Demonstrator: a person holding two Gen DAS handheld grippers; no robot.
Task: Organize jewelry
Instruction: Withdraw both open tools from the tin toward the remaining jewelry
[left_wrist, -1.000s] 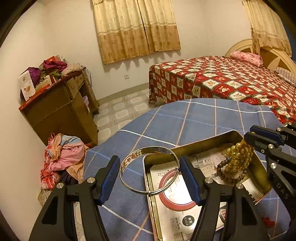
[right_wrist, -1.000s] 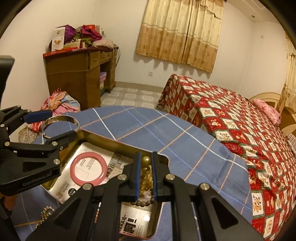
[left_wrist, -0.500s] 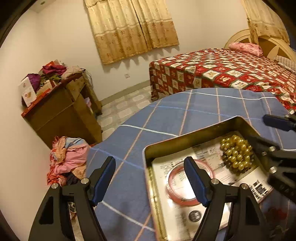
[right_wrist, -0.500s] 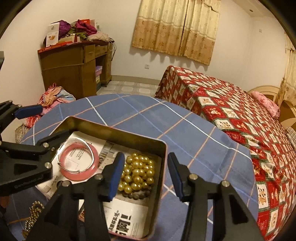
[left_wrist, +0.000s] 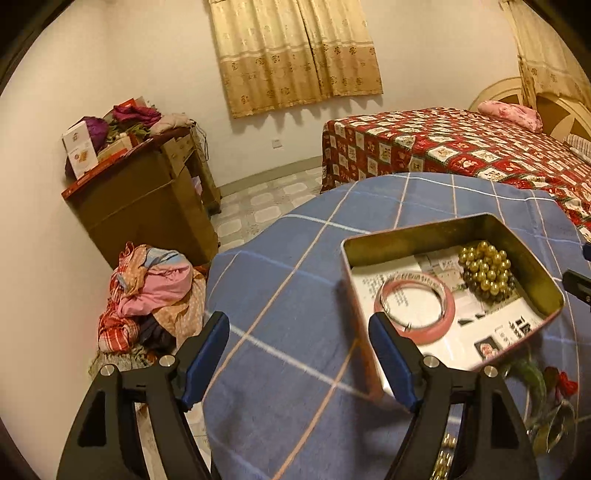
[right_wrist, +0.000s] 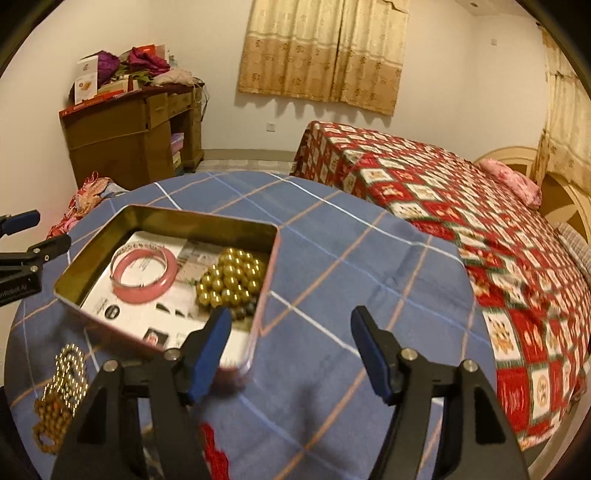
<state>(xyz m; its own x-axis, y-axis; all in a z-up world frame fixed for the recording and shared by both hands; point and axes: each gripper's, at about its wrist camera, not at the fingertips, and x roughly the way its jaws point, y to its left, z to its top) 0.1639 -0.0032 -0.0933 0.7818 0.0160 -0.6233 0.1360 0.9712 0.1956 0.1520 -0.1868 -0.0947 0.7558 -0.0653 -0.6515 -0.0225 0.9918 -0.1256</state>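
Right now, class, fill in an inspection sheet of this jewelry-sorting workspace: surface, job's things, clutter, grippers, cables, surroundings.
Surface: round table under a blue checked cloth.
Job's things: open tin holds a pink bangle with a thin silver bangle on it, beside gold beads; a gold bead chain lies outside on the cloth.
Clutter: printed paper lines the tin.
Grippers: left gripper open, nothing between the fingers; right gripper open, jaws just opened, nothing between.
Cables: nothing seen.
Surroundings: bed, wooden desk, clothes heap, curtains.
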